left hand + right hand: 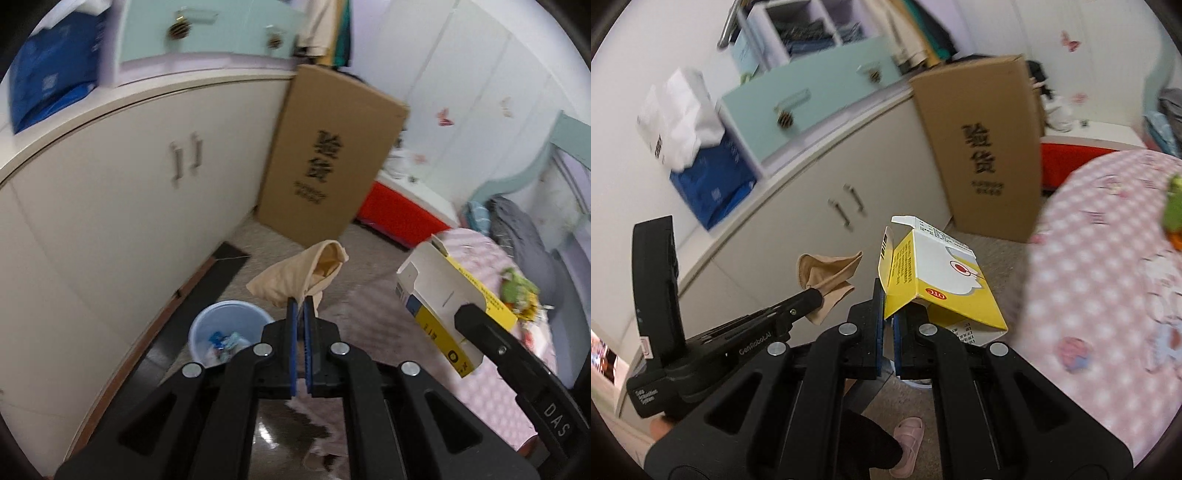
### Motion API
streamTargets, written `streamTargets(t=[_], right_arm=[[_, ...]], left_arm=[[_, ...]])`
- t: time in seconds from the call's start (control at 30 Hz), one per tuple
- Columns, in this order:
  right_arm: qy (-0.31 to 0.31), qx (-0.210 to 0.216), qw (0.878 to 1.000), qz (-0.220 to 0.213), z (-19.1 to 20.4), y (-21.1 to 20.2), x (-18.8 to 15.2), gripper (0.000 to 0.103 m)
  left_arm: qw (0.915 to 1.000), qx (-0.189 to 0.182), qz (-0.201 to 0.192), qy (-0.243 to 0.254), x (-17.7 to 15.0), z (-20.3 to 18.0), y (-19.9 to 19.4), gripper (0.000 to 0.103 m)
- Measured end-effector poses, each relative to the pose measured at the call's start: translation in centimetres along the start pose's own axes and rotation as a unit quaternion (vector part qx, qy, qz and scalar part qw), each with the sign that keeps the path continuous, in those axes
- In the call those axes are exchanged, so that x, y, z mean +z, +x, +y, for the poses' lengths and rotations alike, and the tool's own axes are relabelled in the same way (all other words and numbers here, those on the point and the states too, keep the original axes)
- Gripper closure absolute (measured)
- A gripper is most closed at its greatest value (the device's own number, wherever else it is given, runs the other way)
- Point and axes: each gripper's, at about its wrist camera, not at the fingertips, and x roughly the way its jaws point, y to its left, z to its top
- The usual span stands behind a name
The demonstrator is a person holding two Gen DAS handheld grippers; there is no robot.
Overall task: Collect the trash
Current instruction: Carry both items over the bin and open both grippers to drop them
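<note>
My left gripper (302, 306) is shut on a beige sock (303, 273), which hangs in the air just beyond its tips. Below and to the left on the floor stands a light blue bin (225, 330) holding some wrappers. My right gripper (888, 295) is shut on a flap of a yellow and white medicine carton (942, 280), lifted beside the bed. In the left wrist view the carton (443, 299) and the right gripper (469, 314) show at the right. In the right wrist view the sock (827, 280) and the left gripper (814, 295) show at the left.
White cabinet doors (122, 206) run along the left, with a tall cardboard box (328, 155) leaning at their end. A bed with a pink checked cover (1108, 280) fills the right, a green toy (517, 288) on it. A person's pink slipper (908, 443) stands on the floor.
</note>
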Motion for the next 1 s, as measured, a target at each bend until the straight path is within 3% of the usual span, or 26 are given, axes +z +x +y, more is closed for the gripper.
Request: streamTargets(t=[0.3, 0.33, 0.37, 0.4, 0.43, 0.63, 1.0], right_arm=[[-0.009, 0.008, 0.998, 0.059, 0.8, 10.3, -0.2, 0.095], [-0.006, 0.010, 0.998, 0.065, 0.7, 11.3, -0.3, 0.090], [-0.003, 0.012, 0.997, 0.074, 0.5, 12.1, -0.4, 0.073], [0.003, 0.007, 0.996, 0.088, 0.2, 13.3, -0.7, 0.048], [0.004, 0.002, 0.996, 0.093, 0.1, 13.9, -1.0, 0.045], [0.009, 0.004, 0.994, 0.109, -0.4, 14.6, -2.0, 0.045], [0.005, -0.012, 0.997, 0.079, -0.2, 11.8, -1.8, 0.041]], left_arm=[[0.9965, 0.072, 0.024, -0.034, 1.0, 5.6, 4.8, 0.100], [0.9959, 0.077, 0.028, -0.037, 1.0, 6.2, 5.4, 0.100], [0.9950, 0.085, 0.034, -0.039, 1.0, 6.7, 6.2, 0.100], [0.9943, 0.089, 0.039, -0.043, 1.0, 7.1, 6.8, 0.100], [0.9933, 0.095, 0.047, -0.046, 1.0, 7.6, 7.5, 0.100], [0.9909, 0.104, 0.070, -0.049, 0.4, 8.4, 9.4, 0.100], [0.9921, 0.099, 0.068, -0.036, 0.5, 7.1, 8.9, 0.099]])
